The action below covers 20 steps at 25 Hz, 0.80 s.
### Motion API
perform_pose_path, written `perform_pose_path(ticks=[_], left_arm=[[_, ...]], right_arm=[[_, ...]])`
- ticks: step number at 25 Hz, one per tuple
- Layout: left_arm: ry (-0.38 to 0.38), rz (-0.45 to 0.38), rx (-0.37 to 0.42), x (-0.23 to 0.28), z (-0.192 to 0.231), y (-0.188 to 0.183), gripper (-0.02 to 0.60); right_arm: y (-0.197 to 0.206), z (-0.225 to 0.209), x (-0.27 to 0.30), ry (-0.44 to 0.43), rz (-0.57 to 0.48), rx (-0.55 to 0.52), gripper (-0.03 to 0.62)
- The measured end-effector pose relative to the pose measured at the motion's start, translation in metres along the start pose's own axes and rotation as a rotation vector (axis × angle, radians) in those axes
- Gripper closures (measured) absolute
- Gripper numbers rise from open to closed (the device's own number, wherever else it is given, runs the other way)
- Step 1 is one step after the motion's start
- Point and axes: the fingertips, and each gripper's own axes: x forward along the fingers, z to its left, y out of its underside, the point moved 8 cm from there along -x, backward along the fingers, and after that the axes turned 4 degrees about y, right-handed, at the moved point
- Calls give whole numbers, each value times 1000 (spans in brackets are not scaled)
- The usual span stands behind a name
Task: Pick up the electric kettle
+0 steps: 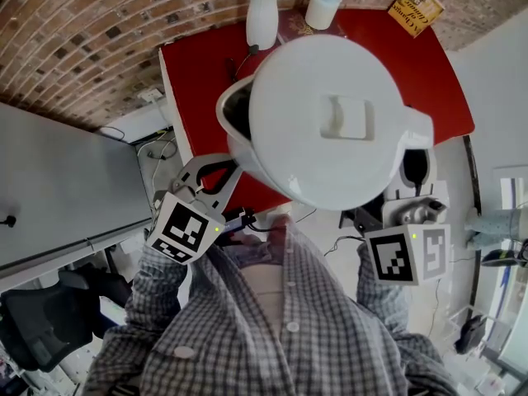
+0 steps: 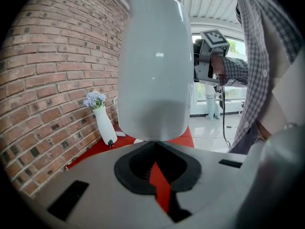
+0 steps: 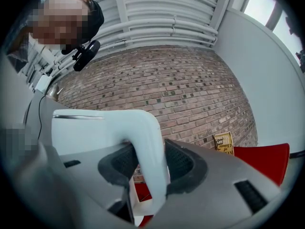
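Observation:
The white electric kettle [image 1: 330,130] hangs in the air close under the head camera, lid up, well above the red table [image 1: 198,64]. My right gripper [image 1: 415,162] is shut on its curved white handle [image 3: 148,142], which runs through the black-padded hollow between the jaws. My left gripper [image 1: 213,174] sits low at the kettle's spout side. In the left gripper view the kettle body [image 2: 155,70] rises just above that gripper's tips [image 2: 155,146]. Its jaws are shut to a thin slit with nothing in them. I cannot tell whether they touch the kettle.
On the red table stand a white vase with pale flowers [image 1: 262,15], a white jug [image 1: 325,0] and a yellow book [image 1: 415,7] against the brick wall. A grey desk [image 1: 58,180] lies at the left. Cables and a black chair are on the floor below.

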Motion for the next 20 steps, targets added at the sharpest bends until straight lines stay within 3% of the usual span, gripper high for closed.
perform_pose_path(ticks=[12, 20], left_arm=[[26, -15, 7, 3, -1, 1, 581], [6, -44, -15, 1, 0, -5, 581]], right_arm=[[-3, -1, -6, 23, -7, -13, 430], [-7, -2, -3, 15, -9, -11, 430]])
